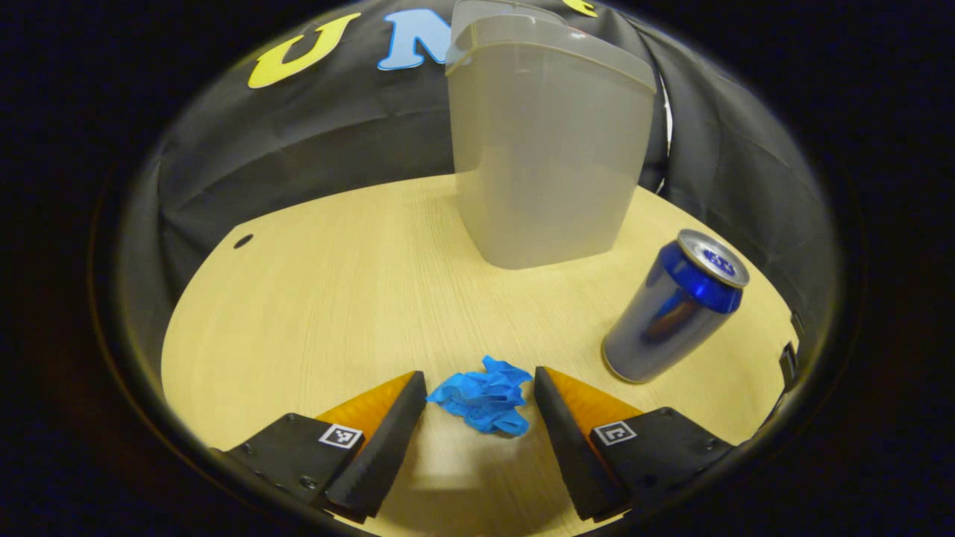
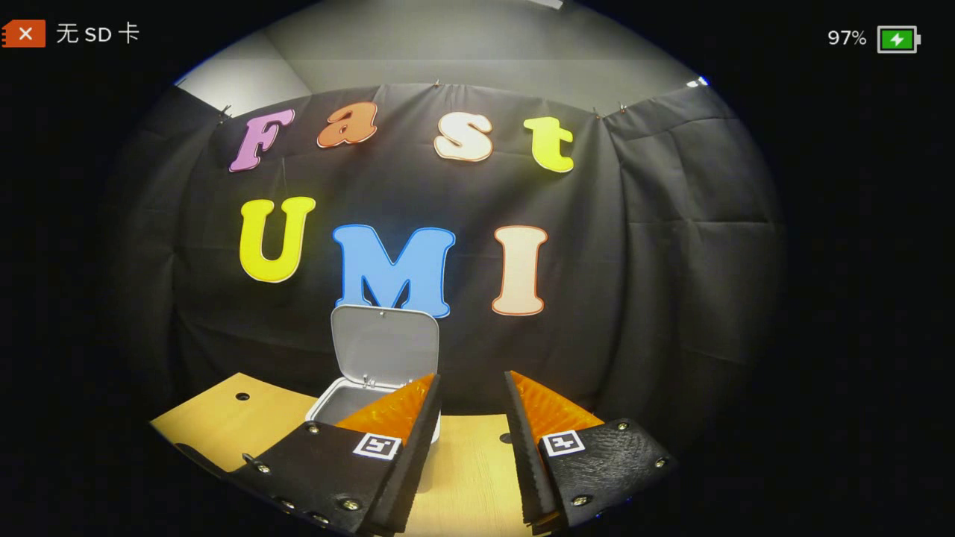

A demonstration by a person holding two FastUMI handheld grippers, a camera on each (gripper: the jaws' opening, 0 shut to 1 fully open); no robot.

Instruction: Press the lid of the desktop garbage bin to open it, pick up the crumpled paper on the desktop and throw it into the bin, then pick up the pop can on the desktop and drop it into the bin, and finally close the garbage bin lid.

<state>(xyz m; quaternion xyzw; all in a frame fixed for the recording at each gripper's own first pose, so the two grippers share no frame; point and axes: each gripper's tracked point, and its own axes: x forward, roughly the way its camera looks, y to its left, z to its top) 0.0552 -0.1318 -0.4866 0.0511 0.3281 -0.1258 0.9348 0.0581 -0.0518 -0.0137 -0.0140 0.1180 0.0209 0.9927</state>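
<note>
Blue crumpled paper (image 1: 483, 403) lies on the tabletop (image 1: 321, 298) between the fingers of the left tool (image 1: 479, 391), which is spread wide. The paper sits near the fingertips, its left edge just beside the left finger (image 1: 388, 432) and its right edge just beside the right one; whether either finger touches it cannot be told, and it rests flat on the wood, not lifted.

Beyond the paper, toward the back of the tabletop, stands the bin (image 1: 545, 149), a pale translucent container, with its lid raised above the rim. To the right of the paper and nearer than the bin stands the can (image 1: 675, 306), blue and silver, upright on the tabletop though it looks tilted through the lens. The can is apart from both the bin and the tool.

In the right gripper view, the right tool (image 2: 472, 388) is held above the tabletop (image 2: 224, 418) with its fingers parted and nothing between them. Behind its left finger the bin (image 2: 351, 399) shows, with the white lid (image 2: 384, 347) standing upright and open against the black cloth wall (image 2: 671, 261).
</note>
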